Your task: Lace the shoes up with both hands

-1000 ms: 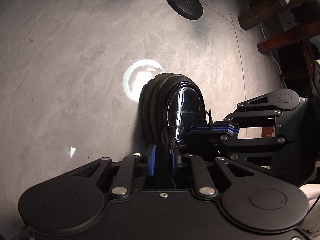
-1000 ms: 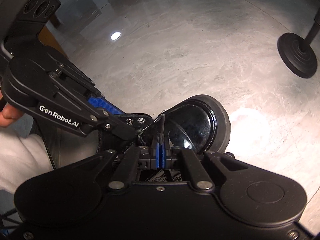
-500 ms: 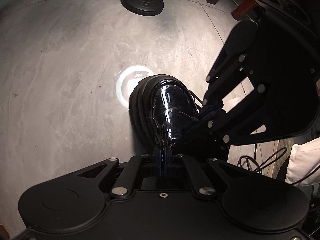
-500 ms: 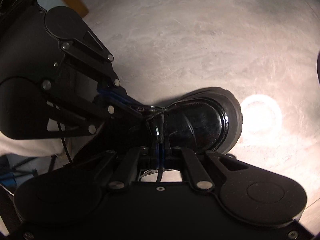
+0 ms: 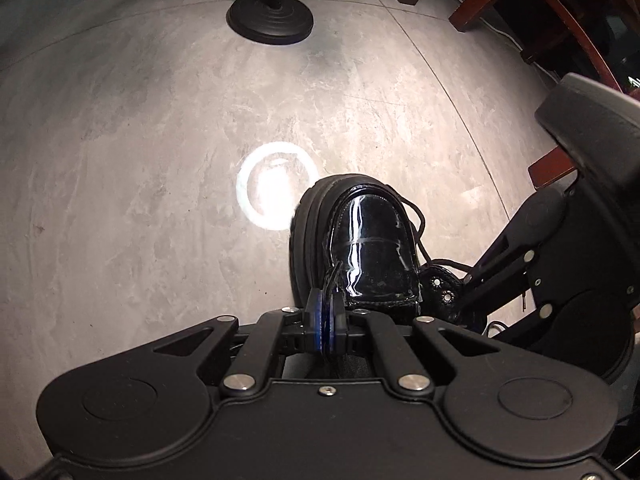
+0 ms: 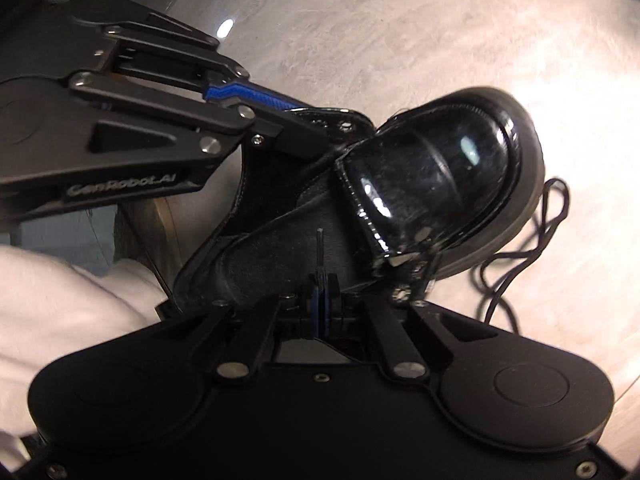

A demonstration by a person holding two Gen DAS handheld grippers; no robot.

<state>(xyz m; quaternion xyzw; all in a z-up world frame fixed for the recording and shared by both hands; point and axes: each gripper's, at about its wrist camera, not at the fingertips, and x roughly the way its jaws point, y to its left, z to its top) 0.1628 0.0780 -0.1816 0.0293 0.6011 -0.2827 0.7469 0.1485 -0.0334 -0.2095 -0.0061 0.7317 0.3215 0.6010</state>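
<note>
A glossy black shoe (image 5: 368, 240) stands on the grey floor, toe pointing away; it also shows in the right wrist view (image 6: 436, 176). My left gripper (image 5: 325, 304) is shut on the shoe's left eyelet flap, and shows from the side in the right wrist view (image 6: 308, 136). My right gripper (image 6: 321, 280) is shut on the stiff tip of the black lace (image 6: 319, 248), held over the open tongue (image 6: 280, 252). The loose lace (image 6: 528, 240) lies looped on the floor at the shoe's right side. The right gripper's body (image 5: 560, 260) shows at the right of the left wrist view.
A round black stand base (image 5: 270, 22) sits on the floor ahead. Dark wooden furniture legs (image 5: 500, 4) stand at the far right. A bright ring of light (image 5: 276, 184) reflects off the floor by the toe. White cloth (image 6: 60, 300) shows at the left.
My right gripper has drawn back and risen, pulling the lace tip clear above the tongue. The left gripper stays shut on the flap and has shifted left of the shoe.
</note>
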